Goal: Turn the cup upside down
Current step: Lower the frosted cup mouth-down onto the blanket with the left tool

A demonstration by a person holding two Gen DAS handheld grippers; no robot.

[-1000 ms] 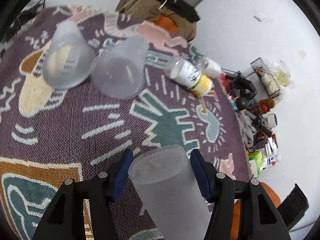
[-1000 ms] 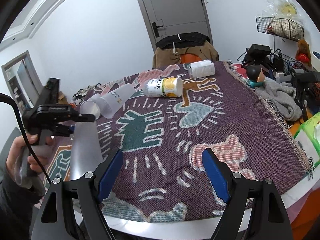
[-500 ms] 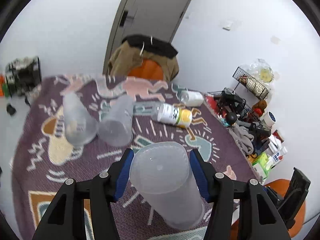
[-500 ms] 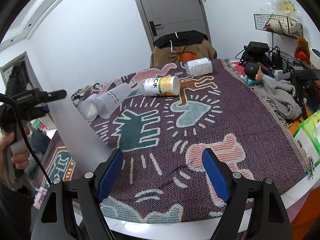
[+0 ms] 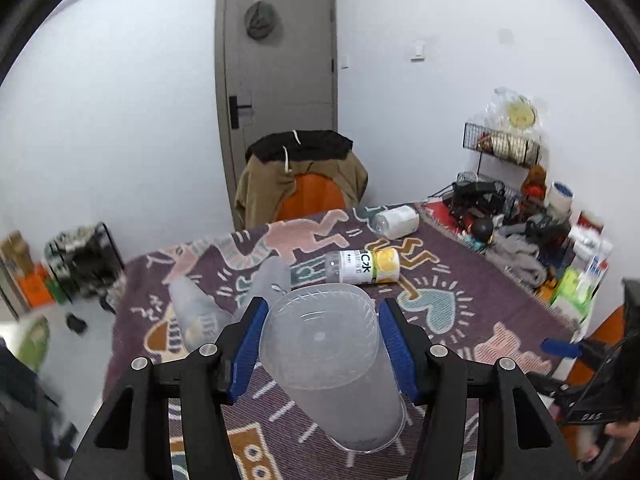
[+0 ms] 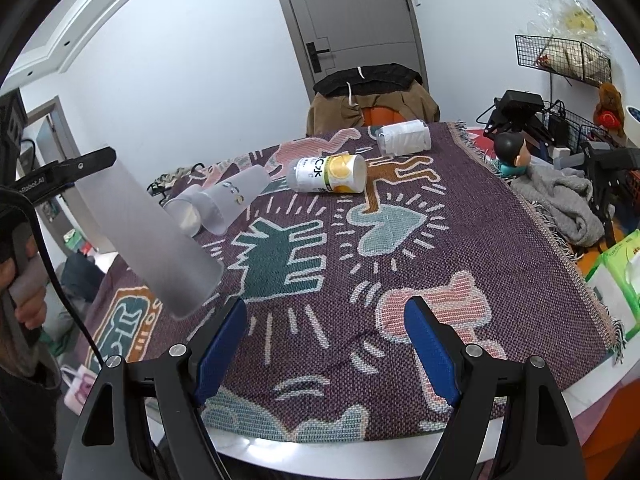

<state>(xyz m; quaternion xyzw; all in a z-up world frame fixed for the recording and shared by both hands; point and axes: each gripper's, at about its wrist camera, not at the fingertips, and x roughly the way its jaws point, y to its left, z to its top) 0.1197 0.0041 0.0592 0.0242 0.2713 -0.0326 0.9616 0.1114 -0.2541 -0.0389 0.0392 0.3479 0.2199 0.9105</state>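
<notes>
My left gripper (image 5: 322,344) is shut on a frosted plastic cup (image 5: 332,368), held in the air above the patterned cloth. The cup is tilted, its closed base toward the camera and its open rim pointing down and forward. In the right wrist view the same cup (image 6: 148,236) slants at the left, rim down toward the cloth, with the left gripper's black arm at its top. My right gripper (image 6: 324,344) is open and empty, low over the near edge of the table.
Two more frosted cups (image 6: 224,204) lie on their sides at the back left of the cloth (image 6: 360,240). A yellow-labelled bottle (image 6: 328,174) and a white-wrapped bottle (image 6: 404,136) lie further back. A draped chair (image 6: 372,100) stands behind; clutter and a grey cloth (image 6: 560,200) at right.
The left gripper has swung the cup from upright to tilted, its rim now pointing down toward the cloth, and the view has risen toward the door. The right gripper has barely moved.
</notes>
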